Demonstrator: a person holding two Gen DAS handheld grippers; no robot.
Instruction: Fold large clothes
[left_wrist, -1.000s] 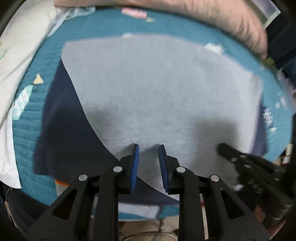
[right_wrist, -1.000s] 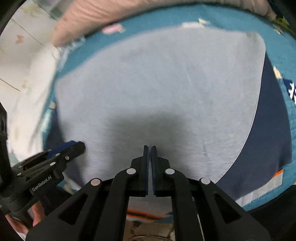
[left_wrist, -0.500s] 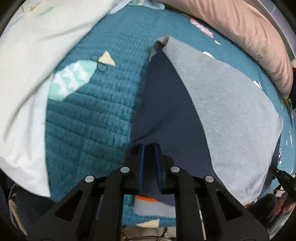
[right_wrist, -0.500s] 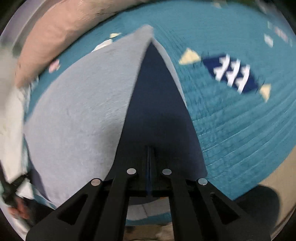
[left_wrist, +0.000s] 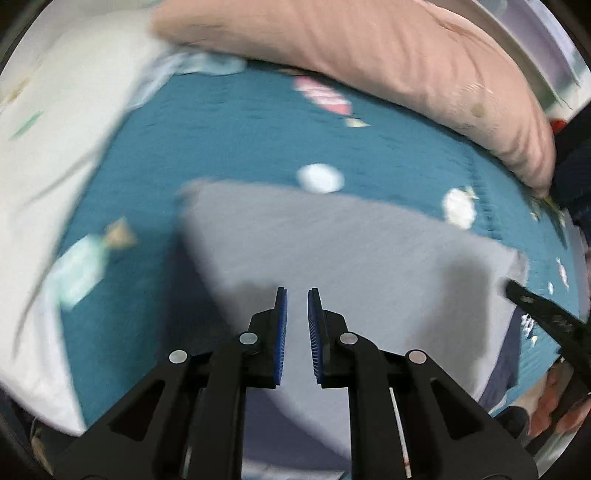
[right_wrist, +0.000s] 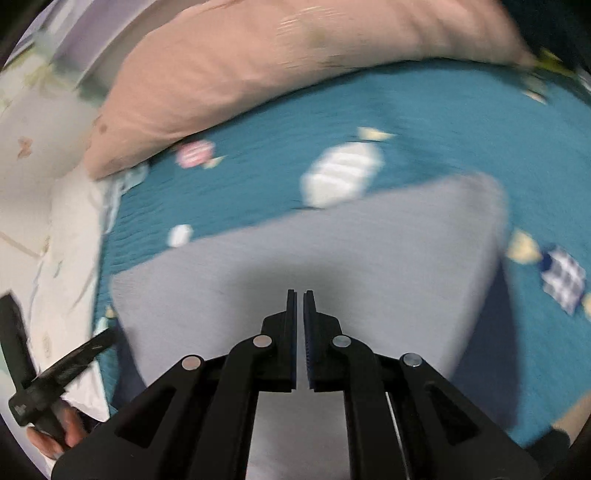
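Teal quilted bedding (left_wrist: 236, 125) with small candy-like prints covers the bed below me, and the grey garment (left_wrist: 351, 251) lies flat on it as a folded slab, a strip of its dark navy side (left_wrist: 188, 291) showing along the edge toward the white sheet (left_wrist: 48, 177). Beyond the garment, a long pink pillow (left_wrist: 388, 55) runs across the far side of the quilt. My left gripper (left_wrist: 297, 295) hangs over the garment's near part, its blue pads parted by a narrow gap with nothing between them. My right gripper (right_wrist: 297, 293) also hovers over the near part of the garment (right_wrist: 332, 258); its jaws have just been opening and now stand a slit apart, empty. From each view the other gripper shows beside the garment's edge, held in my hand (right_wrist: 55, 435). Both views are blurred.
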